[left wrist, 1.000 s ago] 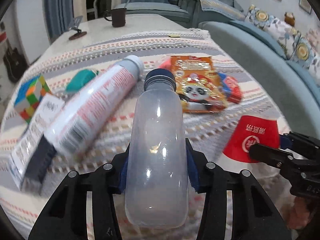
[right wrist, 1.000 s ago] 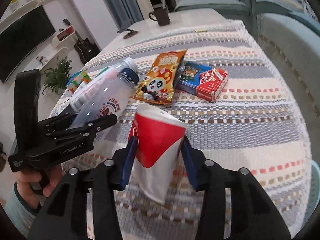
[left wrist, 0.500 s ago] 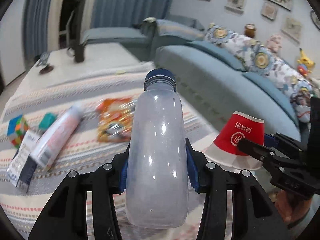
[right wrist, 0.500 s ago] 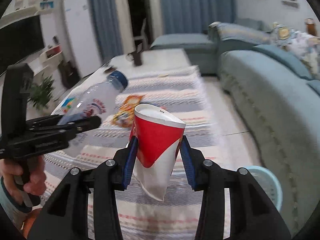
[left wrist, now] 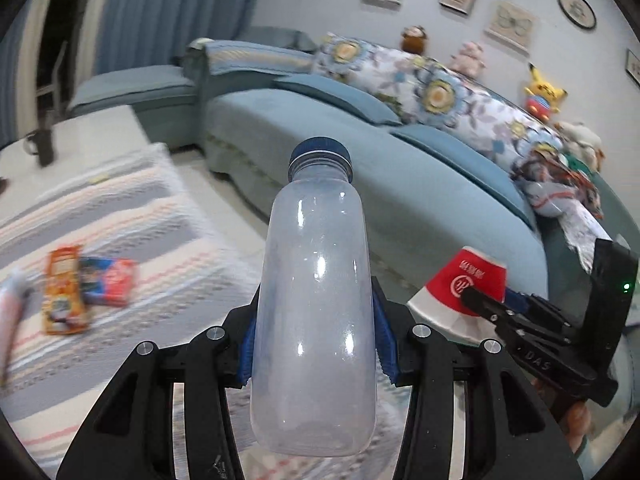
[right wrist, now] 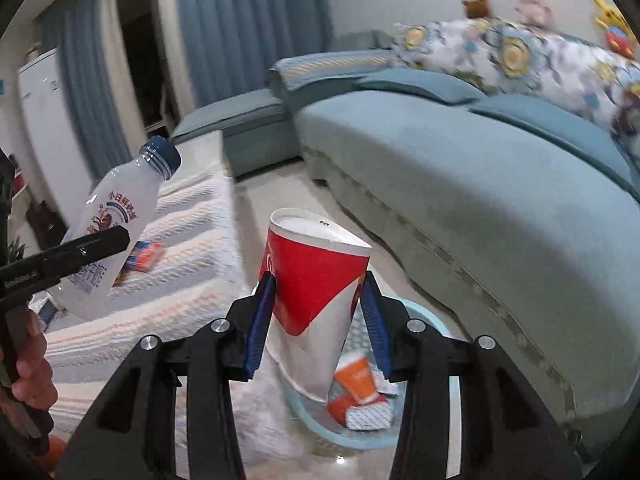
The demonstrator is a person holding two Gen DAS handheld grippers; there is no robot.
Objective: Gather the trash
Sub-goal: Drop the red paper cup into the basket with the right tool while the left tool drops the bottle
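Observation:
My left gripper (left wrist: pixel 316 344) is shut on an empty clear plastic bottle (left wrist: pixel 316 300) with a blue cap, held in the air past the table's edge; the bottle also shows in the right wrist view (right wrist: pixel 108 224). My right gripper (right wrist: pixel 316 320) is shut on a squashed red and white paper cup (right wrist: pixel 316 292), held above a light blue trash basket (right wrist: pixel 436 324) on the floor. The cup also shows in the left wrist view (left wrist: pixel 460 288). The basket holds several boxes and wrappers.
A table with a striped cloth (left wrist: pixel 120 216) lies to the left, bearing an orange snack bag (left wrist: pixel 64 292) and a blue and red card box (left wrist: pixel 108 284). A blue sofa (right wrist: pixel 480 184) with floral cushions and plush toys runs along the right. A dark mug (left wrist: pixel 44 144) stands far back.
Both grippers have swung right, away from the table and toward the sofa, carrying the bottle and the cup. The trash basket has come into view beneath the cup.

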